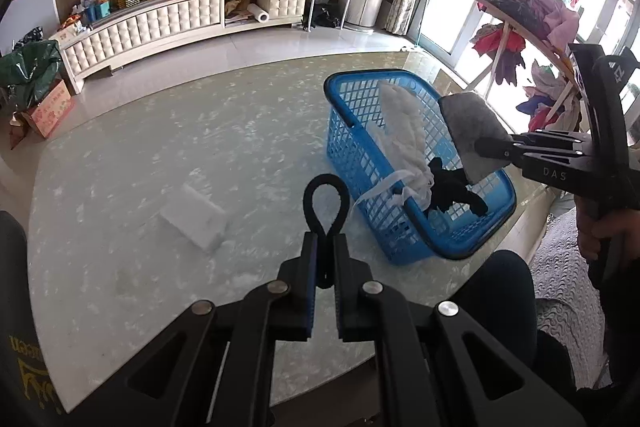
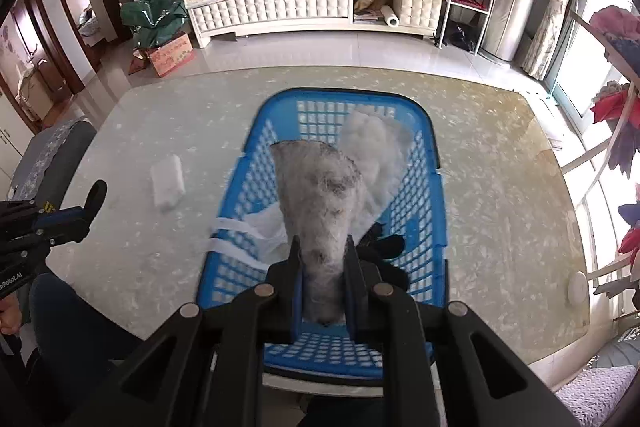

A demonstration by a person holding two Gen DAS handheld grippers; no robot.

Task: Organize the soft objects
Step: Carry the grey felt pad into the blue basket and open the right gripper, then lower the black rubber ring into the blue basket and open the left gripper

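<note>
Worktop (image 1: 132, 163): pale marbled top, carrying everything within reach of both hands, so sorting is happening in one spot.

Basket (image 2: 420, 131): blue plastic lattice, sitting on the worktop toward the window side, open top up, serving as the collecting bin. A white fluffy piece (image 1: 400, 123) and a small black cloth (image 1: 452, 187) are already lying inside.

Grey felt pad (image 2: 320, 195): hanging over the basket, pinched at one end by the right gripper (image 2: 322, 267), its jaws clamping the pad's edge. Judging by the downward tilt above the opening, it is being lined up for a drop.

White block (image 1: 196, 219): lying alone on the worktop, well apart from the basket, likely waiting its turn.

Black loop (image 1: 323, 205): a band standing up from the left gripper (image 1: 326, 259), jaws squeezing its lower end. It is being held short of the basket, probably next in line.
</note>
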